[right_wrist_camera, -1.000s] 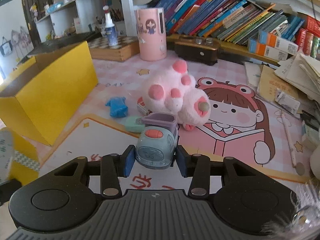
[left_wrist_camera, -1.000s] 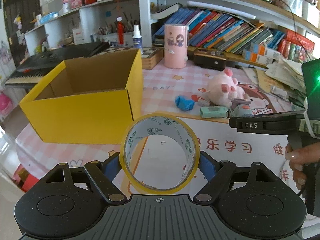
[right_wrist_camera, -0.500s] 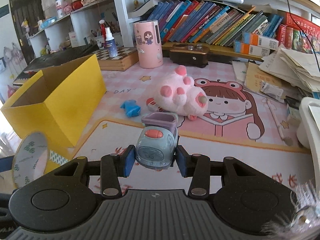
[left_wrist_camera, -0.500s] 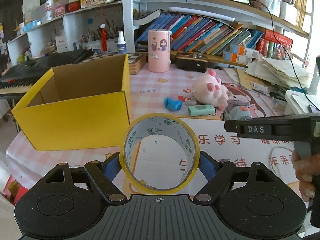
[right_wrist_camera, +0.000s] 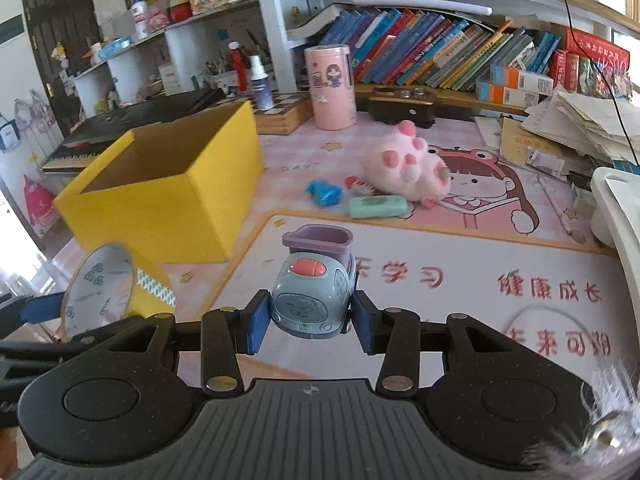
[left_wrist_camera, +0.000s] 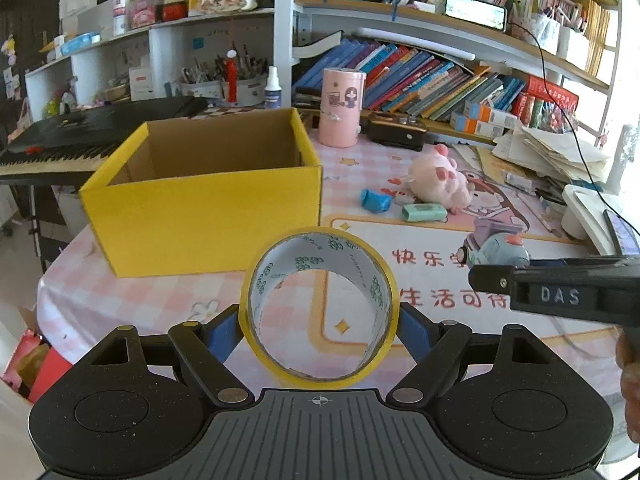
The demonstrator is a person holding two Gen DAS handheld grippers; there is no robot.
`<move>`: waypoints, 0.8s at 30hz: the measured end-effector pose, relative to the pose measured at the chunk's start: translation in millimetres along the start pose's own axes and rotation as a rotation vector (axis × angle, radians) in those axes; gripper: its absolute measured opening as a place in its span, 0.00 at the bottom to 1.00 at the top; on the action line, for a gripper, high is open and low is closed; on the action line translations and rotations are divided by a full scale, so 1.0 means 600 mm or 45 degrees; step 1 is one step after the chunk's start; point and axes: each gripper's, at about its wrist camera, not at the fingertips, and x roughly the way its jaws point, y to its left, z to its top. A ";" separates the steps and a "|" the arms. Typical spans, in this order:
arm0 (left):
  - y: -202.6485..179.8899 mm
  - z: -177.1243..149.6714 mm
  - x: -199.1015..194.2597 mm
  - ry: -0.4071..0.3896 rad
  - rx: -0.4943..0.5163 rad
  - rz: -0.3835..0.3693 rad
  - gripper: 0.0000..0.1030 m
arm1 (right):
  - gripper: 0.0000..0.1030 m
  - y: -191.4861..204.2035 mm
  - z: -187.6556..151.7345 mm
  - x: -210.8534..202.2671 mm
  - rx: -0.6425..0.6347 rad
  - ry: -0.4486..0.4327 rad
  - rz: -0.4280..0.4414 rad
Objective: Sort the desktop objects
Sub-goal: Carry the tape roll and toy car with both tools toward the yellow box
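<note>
above the desk: you hold both grippers clear of the pink patterned mat (right_wrist_camera: 460,248), each with something in its grip.
left gripper (left_wrist_camera: 319,328): your blue pads press on either side of the yellow tape roll (left_wrist_camera: 319,305); the jaws stand wide, filled by the roll, whose hollow faces the camera.
right gripper (right_wrist_camera: 311,320): your jaws are about half closed, with the pads clamped on the sides of the grey-blue toy car (right_wrist_camera: 310,296), its purple bucket at the far end.
yellow box (left_wrist_camera: 208,196): open-topped cardboard, on the desk's left part, beyond the tape roll; what shows of its inside is bare.
on the mat: a pink plush toy (right_wrist_camera: 404,170) lies on its side, with a blue crumpled item (right_wrist_camera: 324,194) and a mint green eraser (right_wrist_camera: 378,206) just beside it.
behind: a pink cylinder (left_wrist_camera: 343,108) stands upright near the box's far right corner, in front of the shelf of books (left_wrist_camera: 420,80).
</note>
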 end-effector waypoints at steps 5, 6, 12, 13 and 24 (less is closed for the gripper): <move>0.026 -0.018 -0.026 -0.010 0.014 -0.024 0.80 | 0.40 0.045 -0.032 -0.029 -0.025 -0.010 -0.020; 0.032 -0.024 -0.033 -0.011 0.018 -0.028 0.80 | 0.40 0.054 -0.039 -0.033 -0.026 -0.008 -0.023; 0.073 -0.056 -0.063 0.002 0.012 -0.025 0.80 | 0.40 0.106 -0.083 -0.048 -0.012 0.027 -0.021; 0.079 -0.060 -0.067 0.006 0.008 -0.023 0.80 | 0.40 0.116 -0.090 -0.050 -0.013 0.033 -0.016; 0.136 -0.091 -0.100 0.015 -0.049 0.002 0.80 | 0.40 0.204 -0.124 -0.060 -0.084 0.090 0.056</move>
